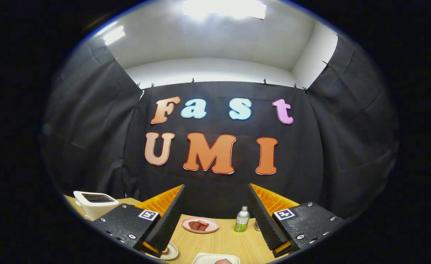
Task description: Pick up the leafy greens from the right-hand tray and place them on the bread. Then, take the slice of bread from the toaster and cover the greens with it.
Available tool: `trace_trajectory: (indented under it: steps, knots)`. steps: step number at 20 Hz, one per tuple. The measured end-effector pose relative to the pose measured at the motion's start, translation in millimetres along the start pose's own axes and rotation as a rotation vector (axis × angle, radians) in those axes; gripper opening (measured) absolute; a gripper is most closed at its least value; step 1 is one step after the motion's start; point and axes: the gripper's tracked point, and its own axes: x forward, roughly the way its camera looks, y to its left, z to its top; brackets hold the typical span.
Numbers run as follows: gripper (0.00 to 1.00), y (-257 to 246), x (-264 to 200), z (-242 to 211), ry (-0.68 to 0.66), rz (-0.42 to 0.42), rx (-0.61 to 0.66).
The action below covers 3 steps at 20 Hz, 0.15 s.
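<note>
One white toaster (pixel 95 202) stands on the wooden table (pixel 222 240), off to the left beyond the left finger. The gripper (pixel 215 216) hangs with its fingers spread wide and nothing between them. Ahead, in the gap, sit one pink plate (pixel 200 224) of reddish slices and one small bottle (pixel 242 219). One white tray (pixel 215 259) lies nearest, between the fingers.

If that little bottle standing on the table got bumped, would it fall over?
Probably. The bottle stands upright, tall and narrow, so a nudge near its cap would likely tip it. Being round, it might then roll across the table. The gripper is open, fingers well apart.
</note>
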Motion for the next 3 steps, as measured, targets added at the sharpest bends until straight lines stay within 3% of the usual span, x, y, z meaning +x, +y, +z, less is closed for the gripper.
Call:
trace_trajectory:
  steps: [3]
  knots:
    - [0.98,-2.0,-2.9,7.7,-0.016,-0.004,-0.02]
